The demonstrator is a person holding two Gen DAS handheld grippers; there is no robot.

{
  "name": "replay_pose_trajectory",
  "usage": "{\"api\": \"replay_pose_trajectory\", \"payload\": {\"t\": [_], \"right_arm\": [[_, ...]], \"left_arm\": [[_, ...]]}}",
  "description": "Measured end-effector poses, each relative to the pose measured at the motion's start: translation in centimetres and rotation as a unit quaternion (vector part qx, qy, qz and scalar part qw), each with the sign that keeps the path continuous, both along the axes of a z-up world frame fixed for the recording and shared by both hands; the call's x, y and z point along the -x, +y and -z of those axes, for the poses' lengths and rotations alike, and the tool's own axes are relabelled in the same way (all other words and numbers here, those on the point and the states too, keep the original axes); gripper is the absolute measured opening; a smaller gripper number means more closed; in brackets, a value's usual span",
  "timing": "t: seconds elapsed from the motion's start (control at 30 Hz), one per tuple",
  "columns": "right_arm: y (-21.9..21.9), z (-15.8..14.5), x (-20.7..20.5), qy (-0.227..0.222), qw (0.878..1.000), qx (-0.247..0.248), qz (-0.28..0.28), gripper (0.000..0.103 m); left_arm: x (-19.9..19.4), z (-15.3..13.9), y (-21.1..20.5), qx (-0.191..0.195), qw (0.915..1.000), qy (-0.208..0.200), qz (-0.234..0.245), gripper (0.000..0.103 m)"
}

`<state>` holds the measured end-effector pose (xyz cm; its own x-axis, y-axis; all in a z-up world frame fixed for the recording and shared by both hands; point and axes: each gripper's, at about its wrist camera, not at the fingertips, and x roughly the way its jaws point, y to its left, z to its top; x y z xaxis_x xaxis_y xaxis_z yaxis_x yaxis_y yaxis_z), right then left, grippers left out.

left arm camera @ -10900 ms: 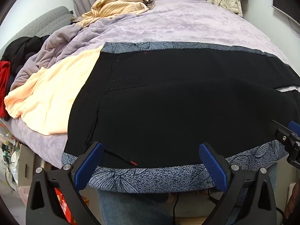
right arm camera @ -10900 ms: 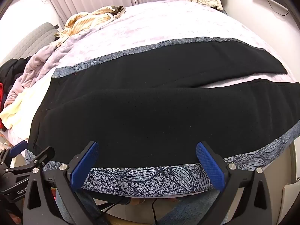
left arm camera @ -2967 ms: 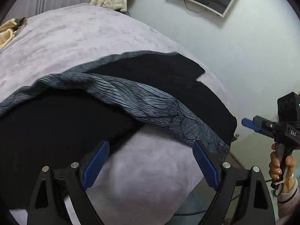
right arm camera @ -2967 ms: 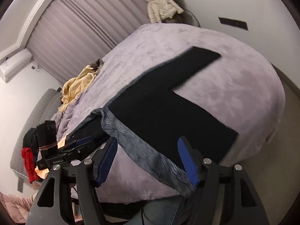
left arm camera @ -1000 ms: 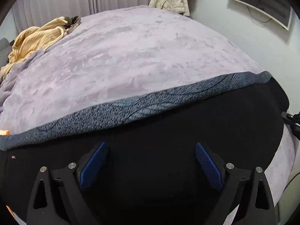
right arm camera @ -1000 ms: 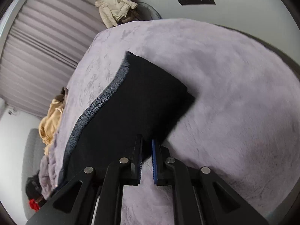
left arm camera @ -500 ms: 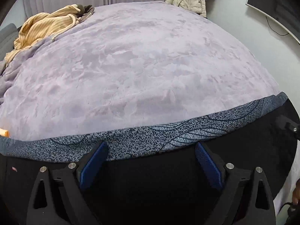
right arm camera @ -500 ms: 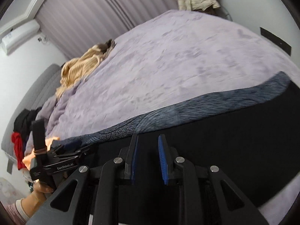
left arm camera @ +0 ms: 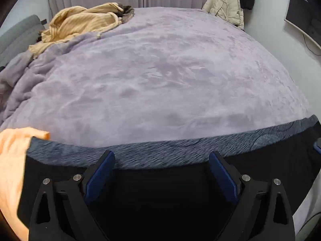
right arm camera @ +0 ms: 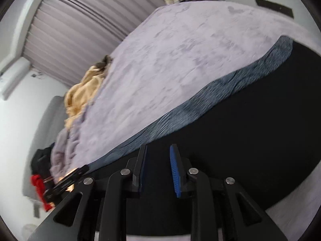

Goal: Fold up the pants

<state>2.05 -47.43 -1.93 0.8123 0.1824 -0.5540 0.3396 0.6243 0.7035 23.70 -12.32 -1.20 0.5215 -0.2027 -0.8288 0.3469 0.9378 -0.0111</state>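
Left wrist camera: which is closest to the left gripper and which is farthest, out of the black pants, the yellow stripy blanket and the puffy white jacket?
From the left gripper:
1. Black pants, right under the fingers.
2. Yellow stripy blanket, far across the bed, upper left.
3. Puffy white jacket, beyond the bed's far edge, upper right.

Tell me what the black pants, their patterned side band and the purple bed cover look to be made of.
Black pants: seemingly a soft matte knit or fleece; they show no sheen and lie limp and flat. Patterned side band: a speckled grey-blue printed or woven fabric, probably a smoother knit; blur hides its weave. Purple bed cover: looks like plush velvety fleece, with brushed light and dark patches in the pile.
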Motion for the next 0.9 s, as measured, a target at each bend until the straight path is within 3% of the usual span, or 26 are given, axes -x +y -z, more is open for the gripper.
{"api": "replay_pose_trajectory", "payload": {"t": [0.13,0.23,0.27,0.33,0.37,0.43,0.5,0.57,0.73,0.77,0.8,0.9], "right_arm": [[7.8,0.8,1.3,-0.030,0.992,-0.052,-0.109,0.028],[12.9,3.5,0.6,-0.021,0.981,-0.120,-0.150,0.031],[13.9,4.3,0.1,-0.017,0.979,-0.135,-0.155,0.031],[15.5,5.6,-1.0,0.001,0.977,-0.149,-0.151,0.033],[16.1,6.1,-1.6,0.006,0.976,-0.157,-0.150,0.034],[16.9,6.3,-2.0,0.003,0.974,-0.168,-0.150,0.034],[17.5,5.9,-2.6,0.010,0.977,-0.152,-0.149,0.034],[17.7,6.0,-3.1,0.019,0.979,-0.144,-0.143,0.034],[16.9,7.0,-3.5,0.031,0.977,-0.176,-0.114,0.034],[16.8,6.9,-3.7,0.033,0.978,-0.174,-0.109,0.023],[17.0,6.1,-3.8,0.040,0.982,-0.150,-0.104,0.013],[18.5,3.2,-3.4,0.039,0.990,-0.062,-0.119,0.012]], "left_arm": [[1.9,0.4,7.4,-0.050,0.9979,-0.026,-0.033,0.095],[2.1,3.1,12.1,-0.093,0.9933,-0.009,-0.069,0.096],[1.9,4.2,13.5,-0.081,0.9942,0.008,-0.071,0.102],[1.6,5.6,16.1,-0.003,0.9961,0.033,-0.082,0.103],[1.4,5.7,16.6,0.010,0.9960,0.035,-0.081,0.103],[1.6,5.7,15.8,-0.013,0.9973,0.018,-0.070,0.103],[1.9,5.8,14.9,-0.033,0.9977,0.002,-0.059,0.103],[1.9,5.8,15.0,-0.024,0.9983,0.000,-0.053,0.103],[1.8,5.8,15.4,-0.013,0.9990,-0.009,-0.042,0.103],[1.7,5.8,15.5,-0.012,0.9990,-0.007,-0.042,0.103],[1.7,5.8,15.5,-0.011,0.9991,-0.006,-0.040,0.103],[2.5,5.7,15.9,-0.013,0.9992,-0.011,-0.035,0.103]]}}
